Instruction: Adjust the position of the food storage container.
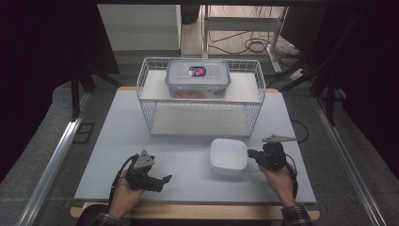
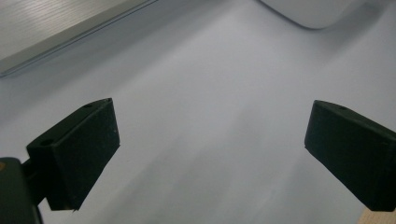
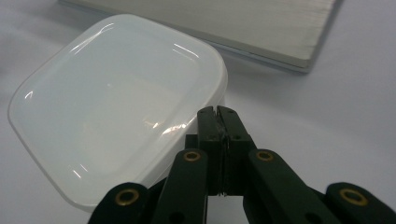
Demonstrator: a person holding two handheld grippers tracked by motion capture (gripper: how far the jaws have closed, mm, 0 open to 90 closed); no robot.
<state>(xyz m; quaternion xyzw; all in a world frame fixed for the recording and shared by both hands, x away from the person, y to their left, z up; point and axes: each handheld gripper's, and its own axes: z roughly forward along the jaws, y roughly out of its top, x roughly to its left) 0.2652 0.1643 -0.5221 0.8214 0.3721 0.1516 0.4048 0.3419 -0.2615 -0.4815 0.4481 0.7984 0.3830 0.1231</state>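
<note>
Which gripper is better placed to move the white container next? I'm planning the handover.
Right. The right gripper, jaws shut, sits at the white container's edge; the left gripper is open, farther off.

Wire basket [image 1: 200,115] behind; open table [image 1: 141,136] left

High view: fixed, above the person's side, facing forward and down; takes in the whole table [image 1: 188,174], the wire basket [image 1: 200,96] at the far side, floor beyond. Left gripper view: rides low and close over the tabletop, looking along the left gripper [image 2: 210,140], its jaws standing wide apart. Right gripper view: very close, looking down along the right gripper [image 3: 217,114], jaws together. All three views share the white container [image 1: 228,156] [image 2: 313,11] [image 3: 116,102]; both gripper views catch the basket's base board.
</note>
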